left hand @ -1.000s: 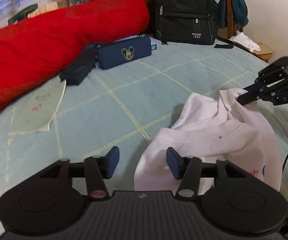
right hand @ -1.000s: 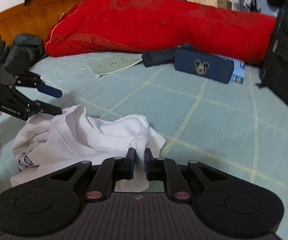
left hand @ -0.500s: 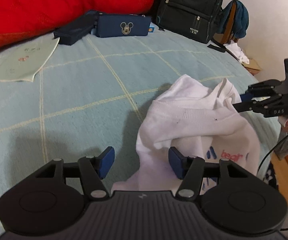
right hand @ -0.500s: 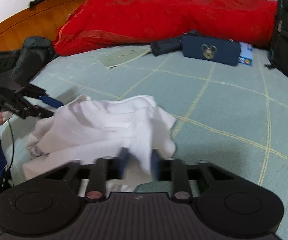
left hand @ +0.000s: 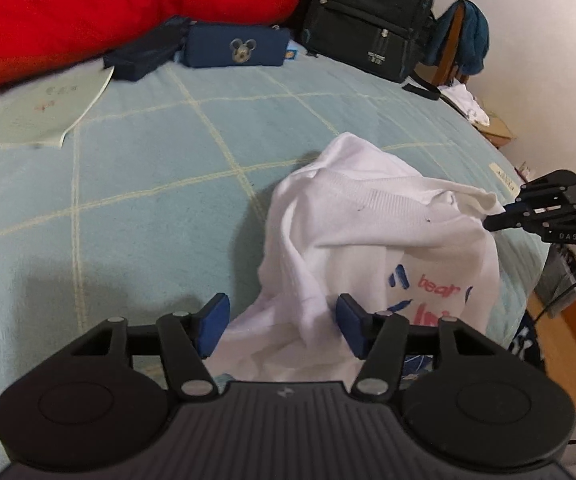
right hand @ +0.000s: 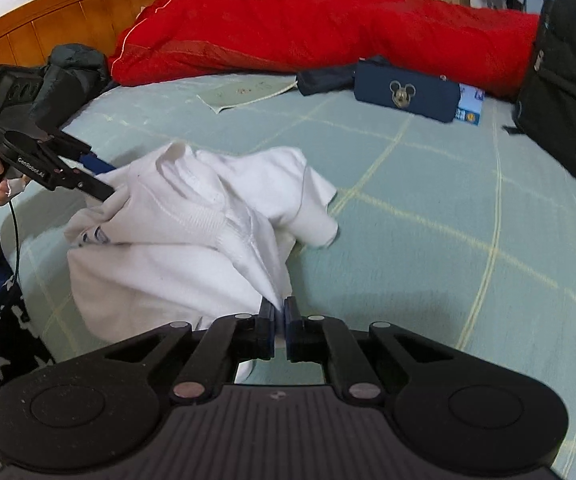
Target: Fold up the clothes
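A crumpled white shirt (left hand: 372,216) with a blue and pink print lies on the light blue checked bedspread (left hand: 136,200). My left gripper (left hand: 282,322) straddles a raised fold at the shirt's near edge. Its jaws are closing, the cloth is between the blue pads (left hand: 214,318), and a gap remains at the left pad. In the right wrist view the left gripper (right hand: 102,178) reaches into the shirt (right hand: 192,240) from the left. My right gripper (right hand: 279,309) is shut on a bunched edge of the shirt, lifted slightly. From the left wrist view the right gripper (left hand: 492,222) pinches the shirt's right edge.
A red quilt (right hand: 328,20) runs along the far side of the bed. A navy Mickey pouch (right hand: 406,94), a dark folded item (right hand: 324,78) and a paper sheet (left hand: 44,112) lie before it. A black backpack (left hand: 368,12) stands at the back. The wooden headboard (right hand: 40,36) is at left.
The left gripper came down over the shirt's near fold and its jaws narrowed. The right gripper shut on the shirt's edge and drew it across the bed, spreading the cloth.
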`<action>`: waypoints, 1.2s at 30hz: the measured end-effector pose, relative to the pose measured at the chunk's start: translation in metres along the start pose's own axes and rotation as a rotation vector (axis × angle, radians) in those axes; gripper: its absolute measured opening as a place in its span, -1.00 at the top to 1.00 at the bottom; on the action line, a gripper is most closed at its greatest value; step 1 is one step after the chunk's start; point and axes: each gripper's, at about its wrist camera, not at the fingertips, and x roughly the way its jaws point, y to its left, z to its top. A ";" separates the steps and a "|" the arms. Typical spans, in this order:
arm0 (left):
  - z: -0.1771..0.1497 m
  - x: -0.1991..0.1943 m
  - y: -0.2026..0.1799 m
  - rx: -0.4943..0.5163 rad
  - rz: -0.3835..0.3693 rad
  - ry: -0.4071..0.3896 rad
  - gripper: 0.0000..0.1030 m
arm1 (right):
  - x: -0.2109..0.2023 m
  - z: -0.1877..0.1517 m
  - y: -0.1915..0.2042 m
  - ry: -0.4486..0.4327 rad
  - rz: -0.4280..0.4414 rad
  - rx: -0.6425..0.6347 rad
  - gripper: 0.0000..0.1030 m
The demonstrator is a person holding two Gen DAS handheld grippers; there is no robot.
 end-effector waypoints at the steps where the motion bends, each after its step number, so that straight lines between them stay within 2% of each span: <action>1: 0.000 -0.001 -0.004 0.016 -0.001 -0.009 0.28 | -0.001 -0.002 0.002 0.002 -0.003 -0.001 0.85; 3: -0.001 -0.003 -0.012 0.048 0.018 -0.014 0.33 | 0.000 -0.006 0.006 0.006 -0.005 -0.006 0.85; 5: -0.001 -0.003 -0.016 0.060 0.037 -0.005 0.61 | 0.002 -0.006 0.009 0.009 -0.005 -0.009 0.85; 7: -0.001 -0.009 -0.020 0.080 0.071 -0.019 0.78 | 0.003 -0.004 0.010 0.005 -0.020 -0.017 0.85; 10: 0.002 -0.022 -0.022 0.104 0.099 -0.069 0.88 | -0.001 0.002 0.009 -0.011 -0.040 -0.023 0.85; 15: 0.022 -0.034 -0.018 0.124 0.206 -0.129 0.89 | -0.002 0.028 -0.003 -0.051 -0.082 -0.031 0.85; 23: 0.065 -0.023 0.018 0.073 0.332 -0.177 0.89 | 0.014 0.094 -0.038 -0.127 -0.159 -0.002 0.85; 28: 0.091 0.000 0.050 0.029 0.368 -0.169 0.89 | 0.045 0.132 -0.075 -0.115 -0.206 0.060 0.85; 36: 0.124 0.051 0.093 -0.024 0.413 -0.132 0.89 | 0.110 0.172 -0.117 -0.071 -0.265 0.096 0.86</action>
